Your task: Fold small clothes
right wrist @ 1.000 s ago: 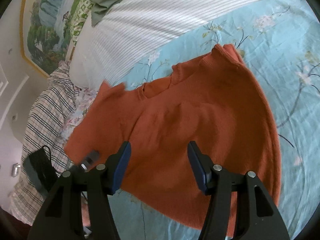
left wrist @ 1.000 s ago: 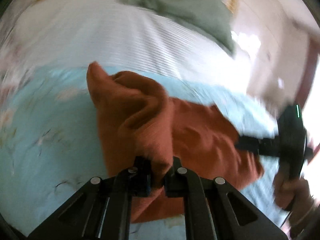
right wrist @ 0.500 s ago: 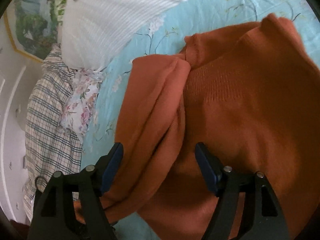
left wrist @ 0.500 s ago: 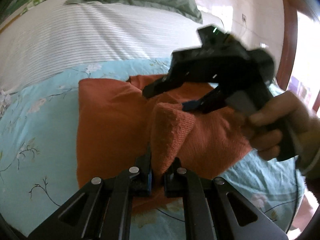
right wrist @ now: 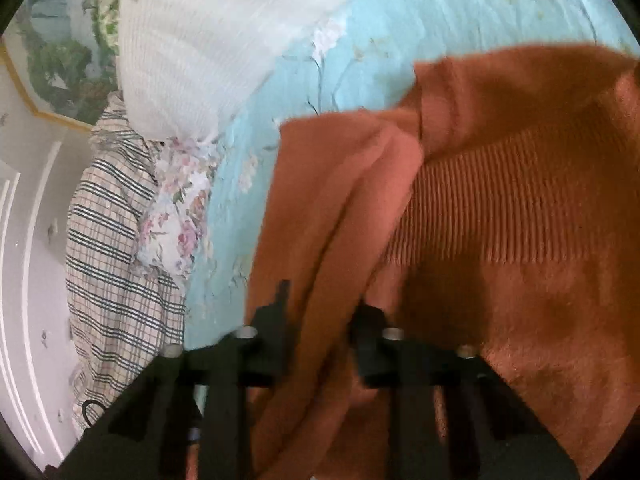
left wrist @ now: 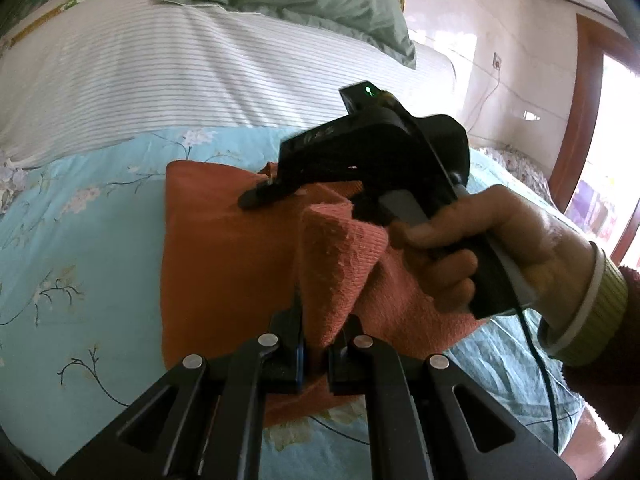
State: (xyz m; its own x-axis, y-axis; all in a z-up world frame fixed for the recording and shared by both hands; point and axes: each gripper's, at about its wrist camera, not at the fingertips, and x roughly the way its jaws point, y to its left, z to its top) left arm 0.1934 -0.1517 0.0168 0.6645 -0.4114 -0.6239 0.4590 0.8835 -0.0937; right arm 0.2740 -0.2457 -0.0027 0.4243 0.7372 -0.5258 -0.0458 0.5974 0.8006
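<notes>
Pinching orange sweater (left wrist: pixel 224 256), both grippers' jaws closed; no writing legible.

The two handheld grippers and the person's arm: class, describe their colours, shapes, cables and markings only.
Left gripper: black angular fingers, silver rivets, blue pad edge. Right gripper: black, with a grey handle, a small green light and a black cable. Right hand: bare, with a white bangle, a yellow-green ribbed cuff and a dark maroon sleeve.
</notes>
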